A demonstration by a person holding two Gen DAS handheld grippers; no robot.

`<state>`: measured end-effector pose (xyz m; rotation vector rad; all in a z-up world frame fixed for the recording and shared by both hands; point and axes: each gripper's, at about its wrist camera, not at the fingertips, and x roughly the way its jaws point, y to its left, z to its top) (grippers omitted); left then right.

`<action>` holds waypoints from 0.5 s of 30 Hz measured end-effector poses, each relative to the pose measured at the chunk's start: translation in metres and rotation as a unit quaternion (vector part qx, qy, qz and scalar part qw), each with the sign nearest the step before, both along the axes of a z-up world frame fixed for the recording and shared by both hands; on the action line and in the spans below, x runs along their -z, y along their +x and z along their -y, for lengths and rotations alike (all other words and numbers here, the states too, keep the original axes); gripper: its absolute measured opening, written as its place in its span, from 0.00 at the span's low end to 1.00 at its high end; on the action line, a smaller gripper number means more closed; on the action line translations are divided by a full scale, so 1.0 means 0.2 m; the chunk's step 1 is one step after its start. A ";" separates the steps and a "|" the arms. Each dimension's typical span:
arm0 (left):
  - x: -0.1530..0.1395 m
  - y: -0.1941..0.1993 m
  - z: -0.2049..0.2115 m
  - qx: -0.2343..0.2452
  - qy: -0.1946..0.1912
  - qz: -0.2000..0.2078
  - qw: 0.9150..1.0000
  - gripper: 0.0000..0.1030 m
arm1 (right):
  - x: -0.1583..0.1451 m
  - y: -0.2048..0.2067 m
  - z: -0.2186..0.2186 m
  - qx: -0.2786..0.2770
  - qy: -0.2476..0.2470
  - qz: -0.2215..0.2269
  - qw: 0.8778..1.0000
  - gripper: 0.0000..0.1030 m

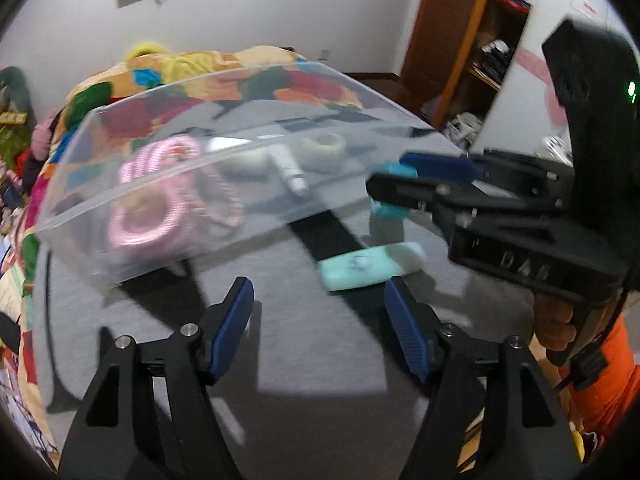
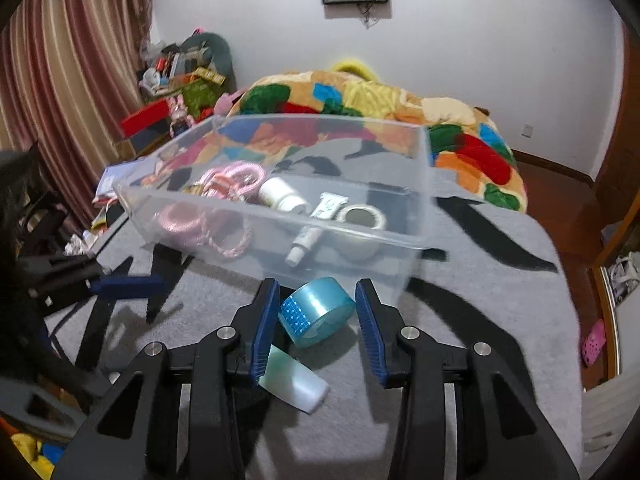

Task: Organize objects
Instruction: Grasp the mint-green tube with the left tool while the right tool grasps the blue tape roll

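A clear plastic bin [image 2: 400, 236] stands on the grey bed cover [image 2: 480, 320]. In it lie pink rings [image 2: 180, 220], a white bottle [image 2: 280, 194], a small tube [image 2: 308, 236] and a whitish tape roll [image 2: 362, 216]. A teal tape roll [image 2: 316, 312] lies in front of the bin, between the spread fingers of my right gripper [image 2: 316, 320], untouched by the pads. A mint tube [image 2: 292, 380] lies under the right gripper's left finger. My left gripper [image 1: 318, 328] is open and empty over the cover, near the mint tube [image 1: 368, 266]. The bin [image 1: 80, 216] looks blurred in the left wrist view.
A colourful blanket [image 2: 360, 100] lies behind the bin. Black patches [image 2: 488, 232] mark the cover. Clutter and a curtain [image 2: 60, 80] are at the left. A wooden shelf [image 1: 480, 40] stands at the right. The other gripper shows at the left edge [image 2: 120, 286].
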<state>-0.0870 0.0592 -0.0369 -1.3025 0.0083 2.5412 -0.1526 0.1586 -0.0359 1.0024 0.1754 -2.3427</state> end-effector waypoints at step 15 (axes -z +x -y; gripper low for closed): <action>0.10 -0.16 -0.21 -0.016 -0.023 0.029 0.999 0.71 | -0.09 0.07 -0.25 0.046 -0.026 -0.018 0.998 0.35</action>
